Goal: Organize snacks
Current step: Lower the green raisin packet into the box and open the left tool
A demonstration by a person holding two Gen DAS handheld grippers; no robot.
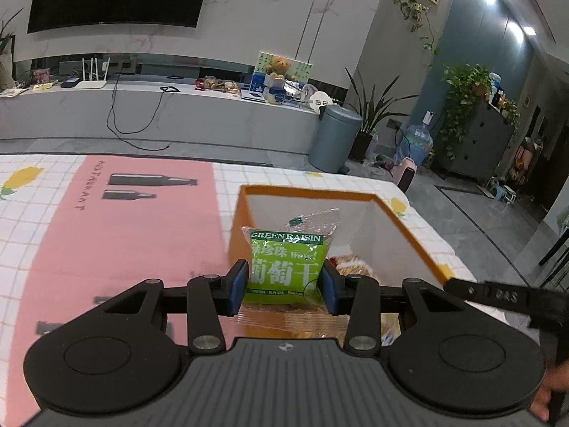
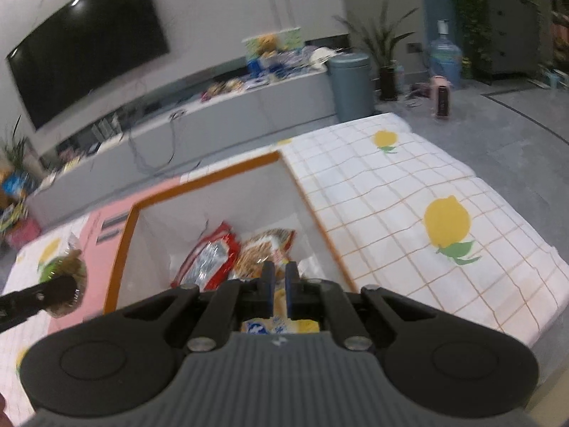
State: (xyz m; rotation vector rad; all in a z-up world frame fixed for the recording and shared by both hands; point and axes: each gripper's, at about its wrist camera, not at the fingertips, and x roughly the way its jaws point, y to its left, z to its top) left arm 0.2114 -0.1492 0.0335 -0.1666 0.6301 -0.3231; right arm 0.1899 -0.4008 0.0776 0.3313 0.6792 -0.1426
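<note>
Partly hidden: the lower edge of the green raisin packet (image 1: 287, 267) sits behind the left gripper (image 1: 283, 286), whose blue pads clamp its sides, holding it upright over the orange-rimmed box (image 1: 309, 189). Green label, crinkled clear top. Right gripper (image 2: 279, 277): clenched, nothing between its fingers, above the box's red packet (image 2: 209, 258) and blurred brown packet (image 2: 265, 251).

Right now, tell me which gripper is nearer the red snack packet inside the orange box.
Right. The right gripper, jaws shut and empty, hangs over the orange box just above the red snack packet. The left gripper holds the green raisin packet at the box's left edge.
</note>
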